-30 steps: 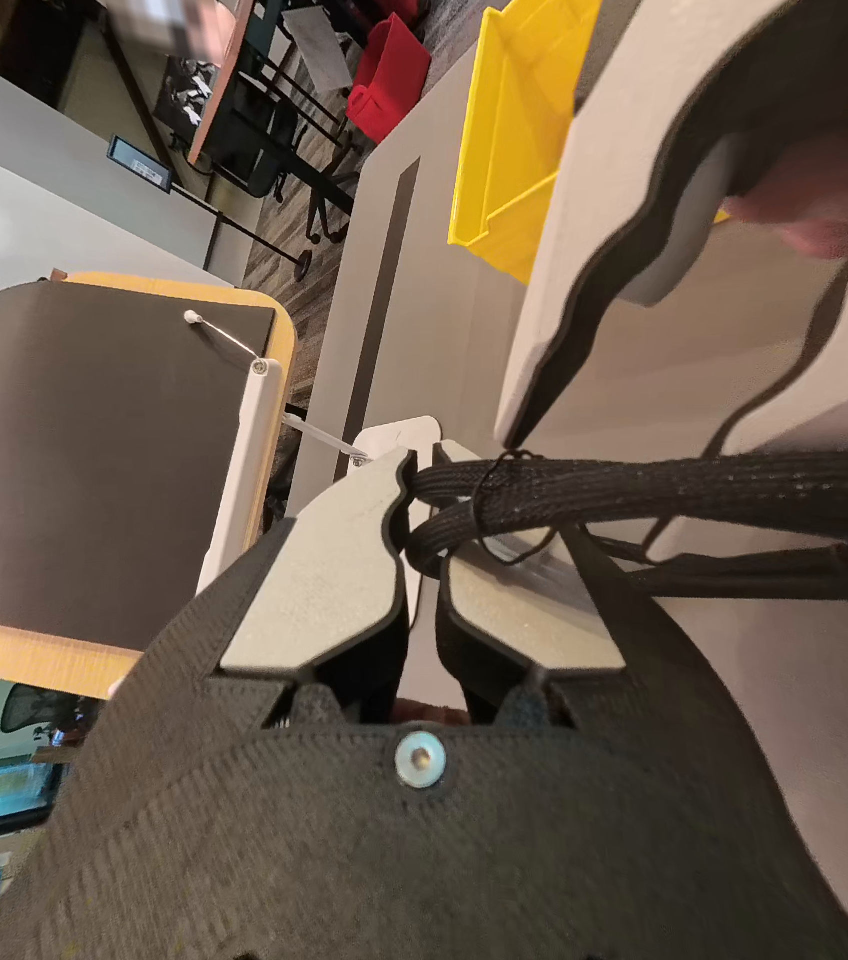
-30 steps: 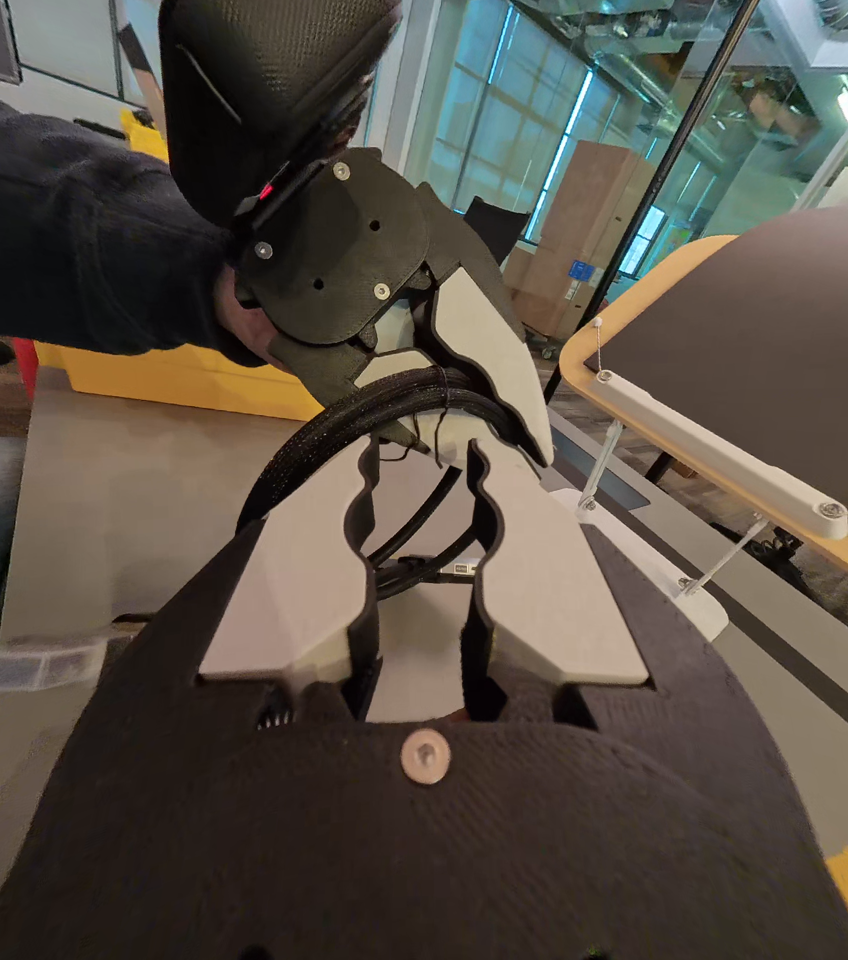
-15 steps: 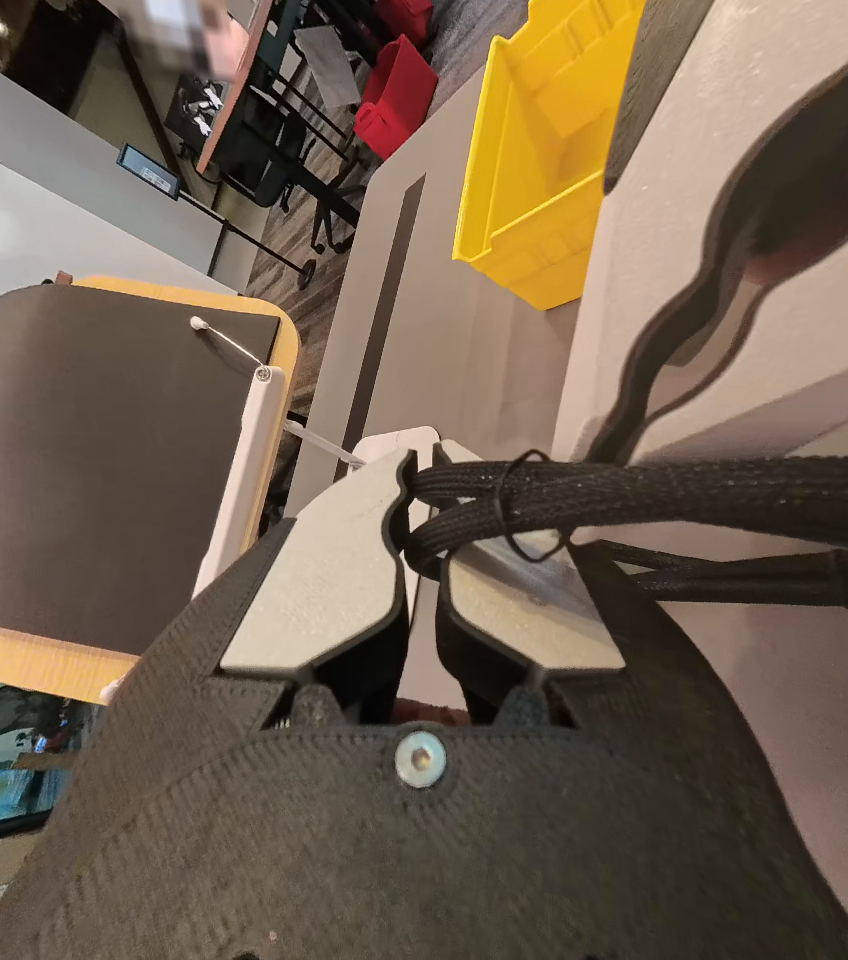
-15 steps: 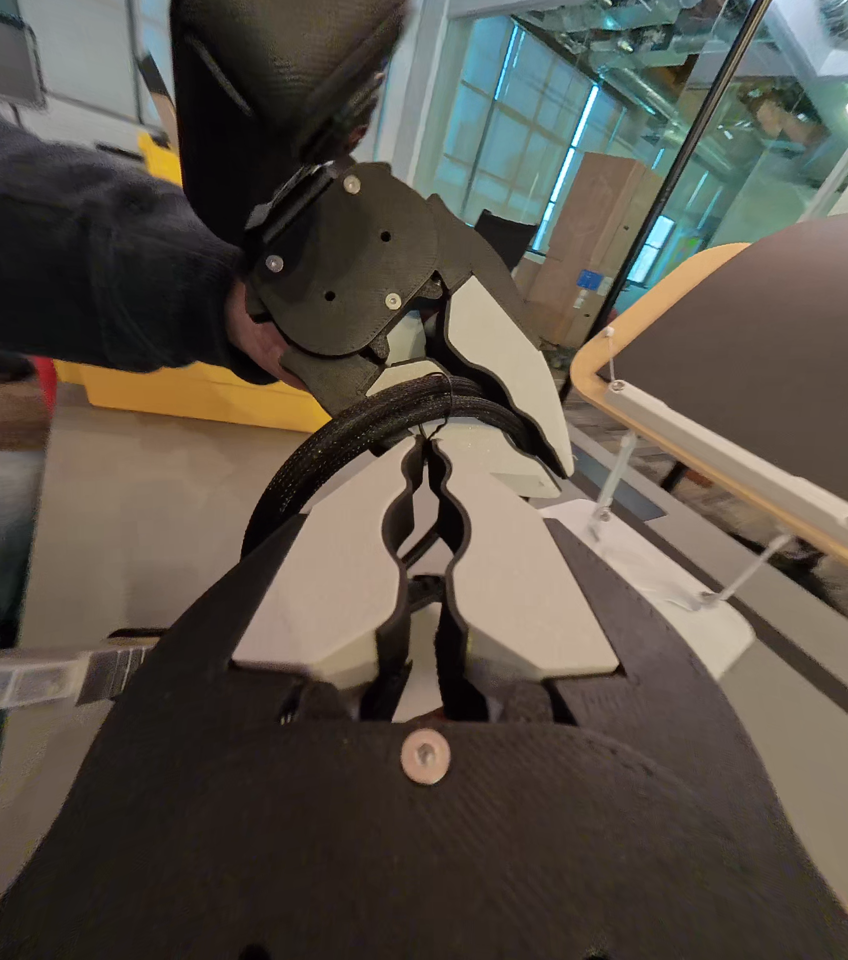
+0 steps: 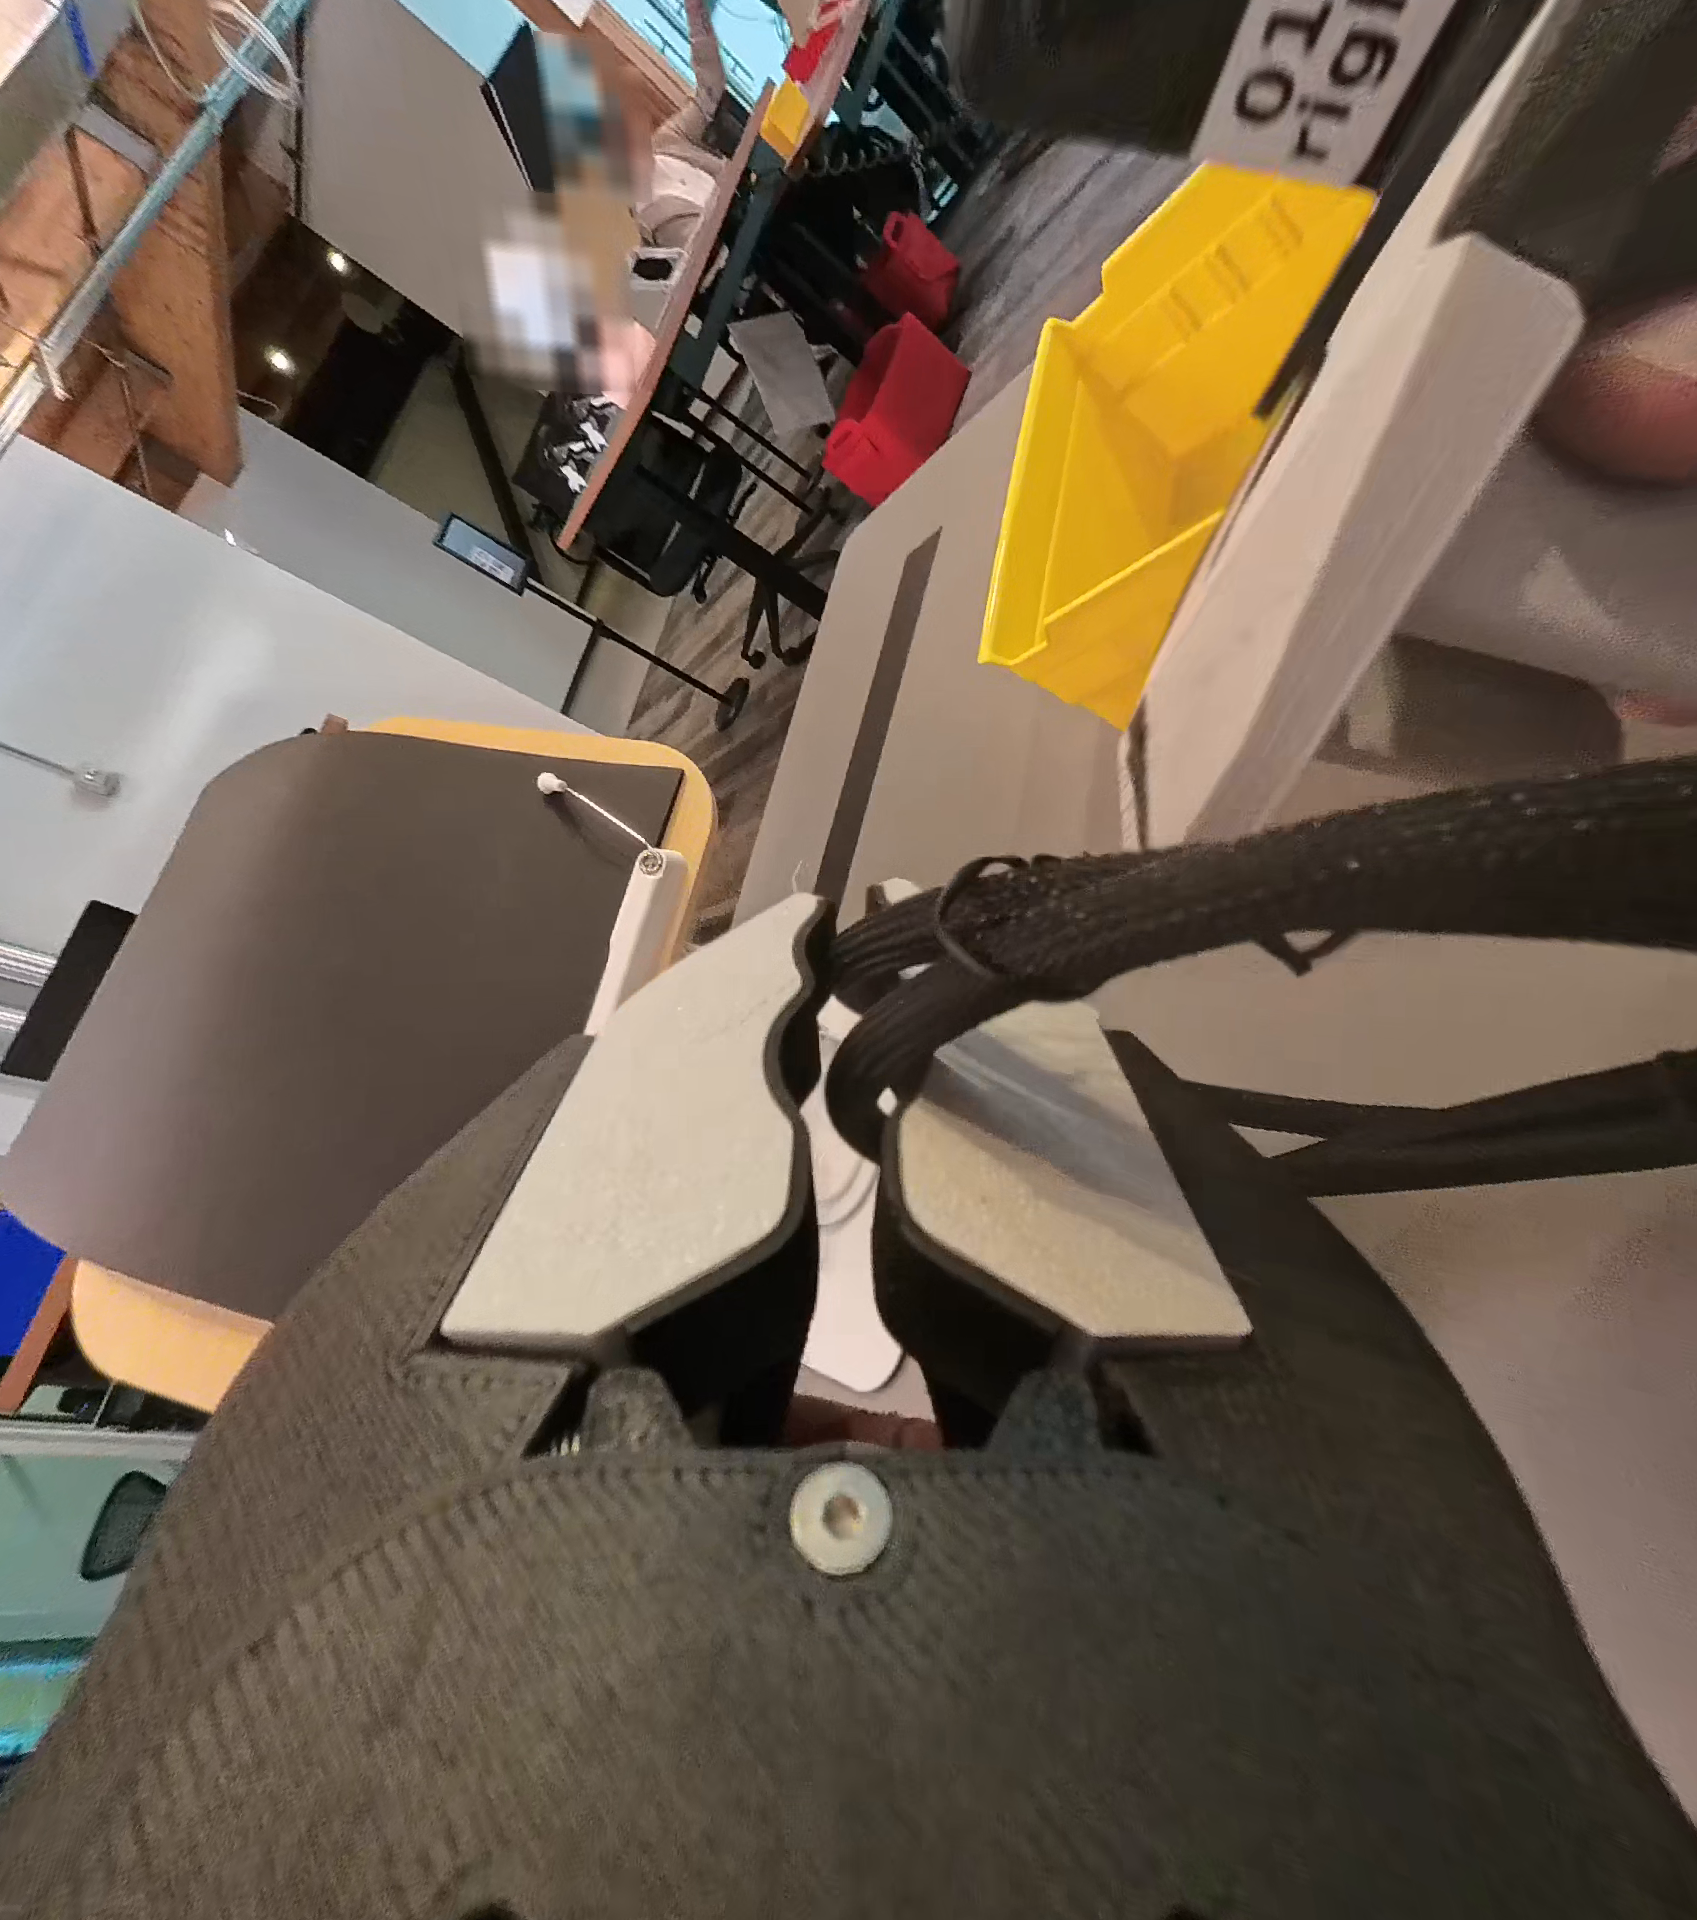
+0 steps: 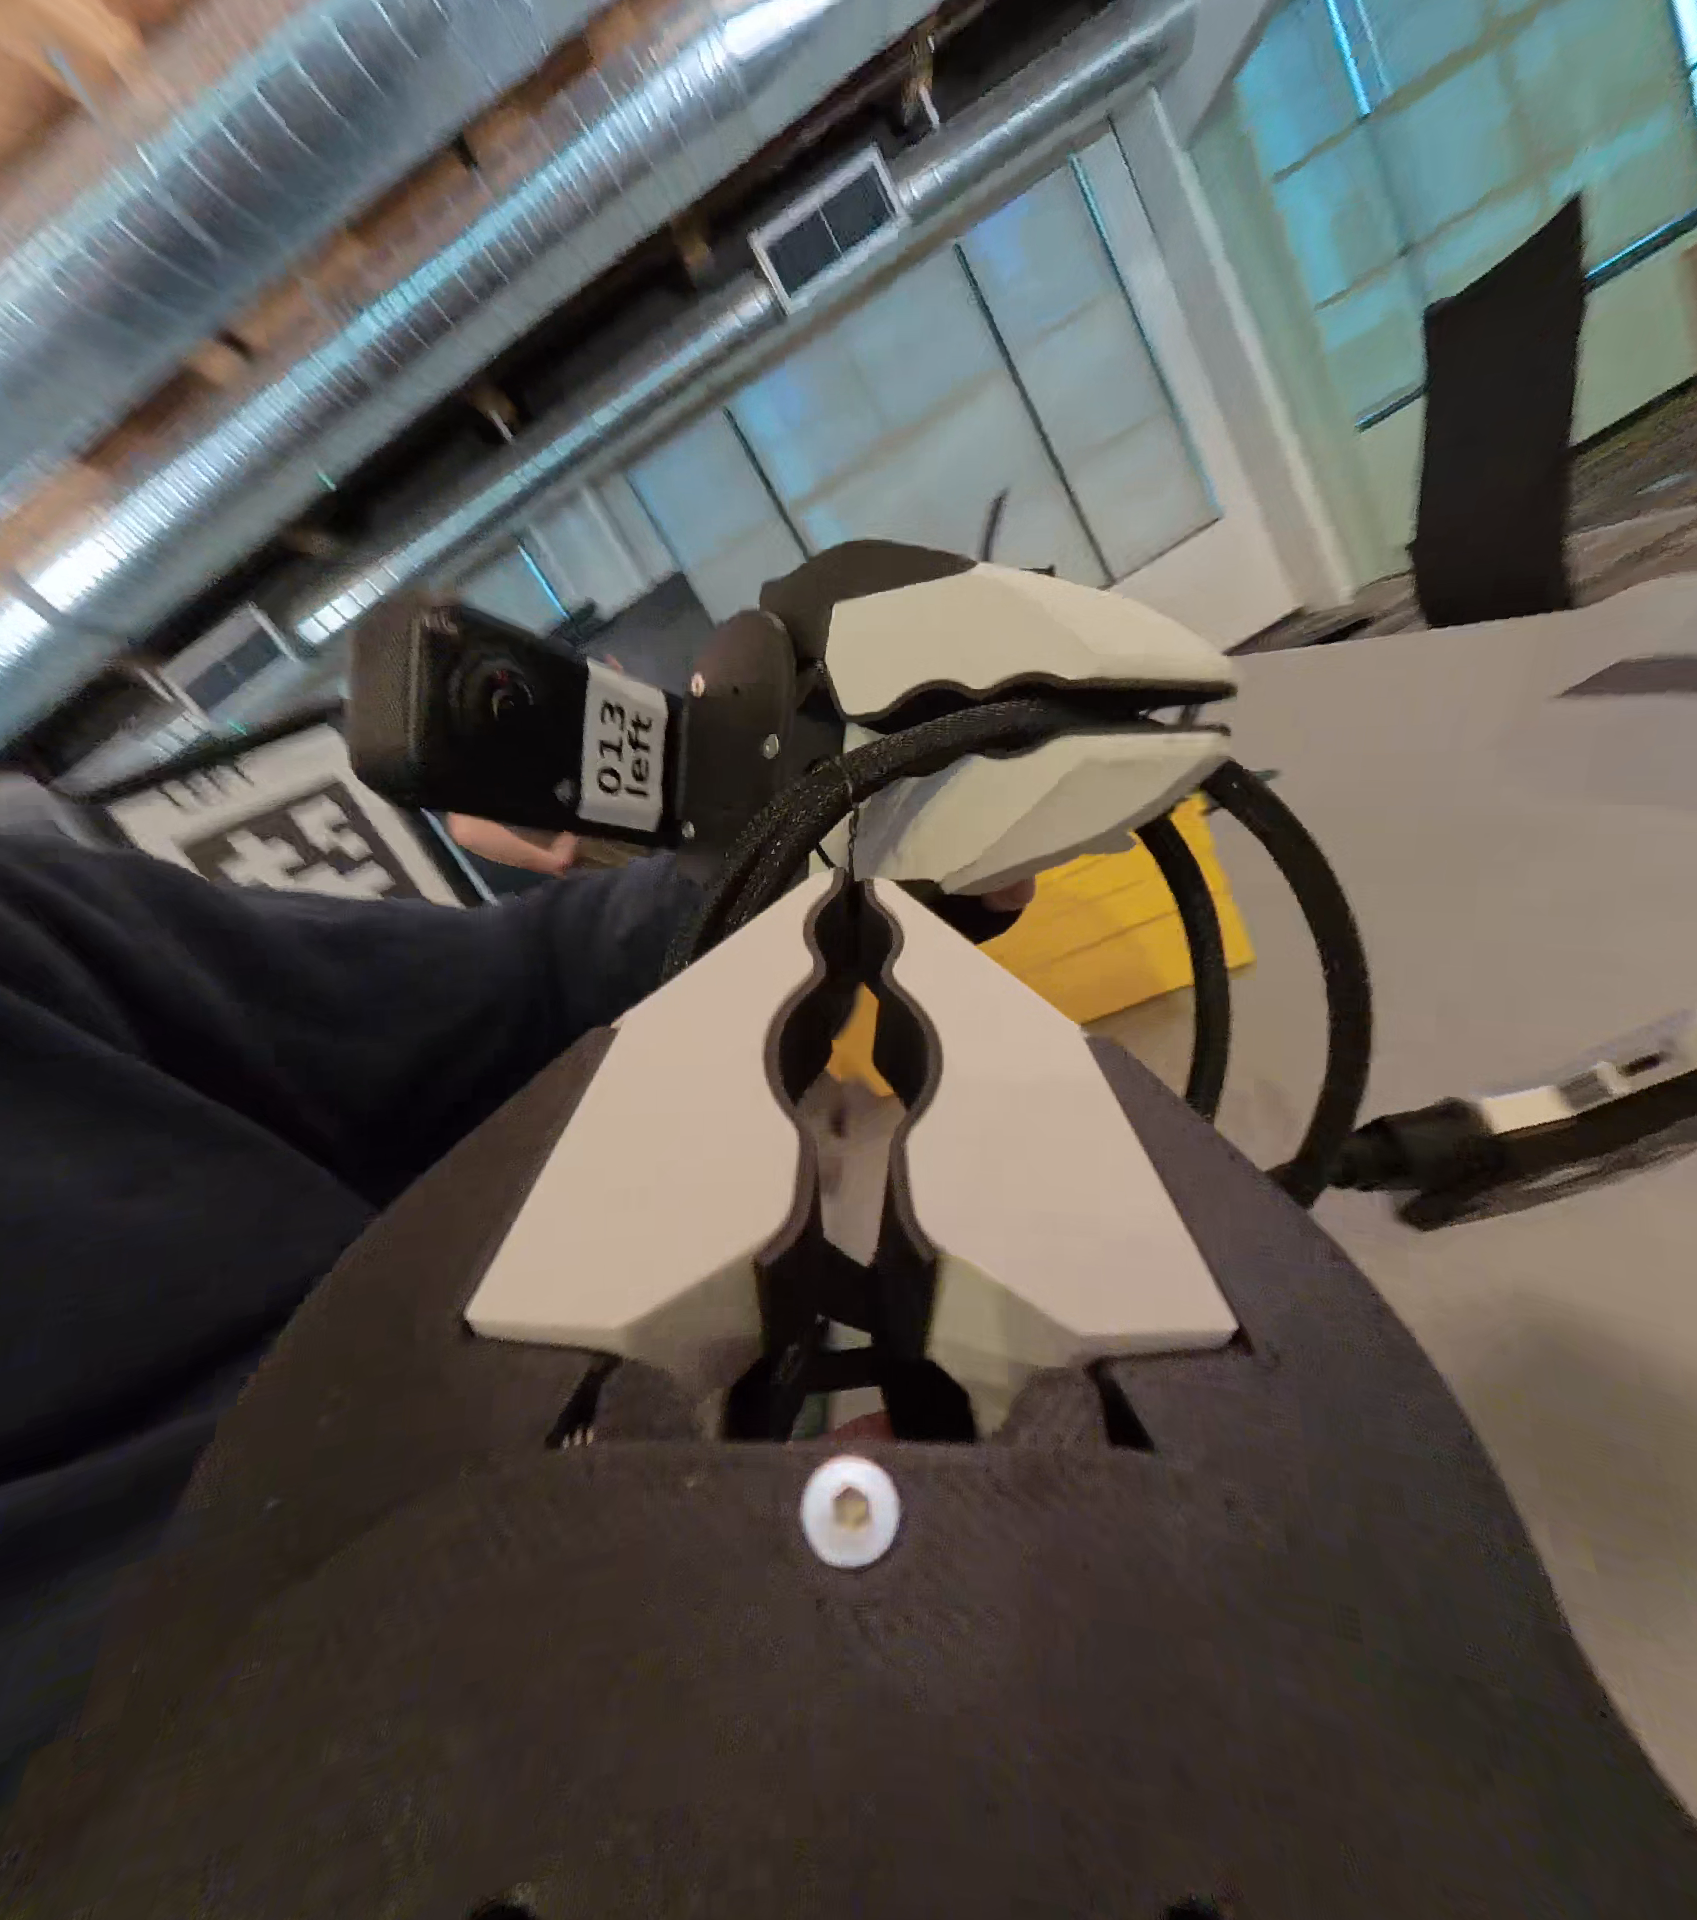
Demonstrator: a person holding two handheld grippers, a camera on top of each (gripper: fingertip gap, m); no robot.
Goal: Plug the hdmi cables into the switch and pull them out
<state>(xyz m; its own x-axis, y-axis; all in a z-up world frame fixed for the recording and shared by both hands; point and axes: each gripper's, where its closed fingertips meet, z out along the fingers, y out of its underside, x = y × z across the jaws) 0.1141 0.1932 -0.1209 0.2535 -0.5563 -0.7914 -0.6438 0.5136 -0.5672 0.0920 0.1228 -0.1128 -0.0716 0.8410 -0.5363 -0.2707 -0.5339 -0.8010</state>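
My left gripper (image 5: 828, 935) is shut on a coiled bundle of black braided HDMI cable (image 5: 1446, 873), which a thin black tie (image 5: 969, 914) holds together. In the right wrist view the left gripper (image 6: 1218, 712) holds the coil (image 6: 1332, 935) above the table. My right gripper (image 6: 849, 894) is shut, its tips pinching the thin tie (image 6: 854, 831) just below the bundle. One cable plug (image 6: 1415, 1153) sits in the flat switch (image 6: 1633, 1091), which lies on the table at the right. The right gripper's finger (image 5: 1343, 499) fills the upper right of the left wrist view.
A grey table (image 6: 1550, 831) lies under both grippers. A yellow bin (image 5: 1114, 499) stands on it behind the right gripper and also shows in the right wrist view (image 6: 1135, 935). A black board on a wooden-edged table (image 5: 335, 987) is off the far edge. Red bins (image 5: 896, 405) sit on the floor. The grippers' ends are close to 7 cm from one another.
My right gripper has closed from open onto the thin tie at the bundle. Both views have swung and tilted. My left gripper still holds the cable bundle.
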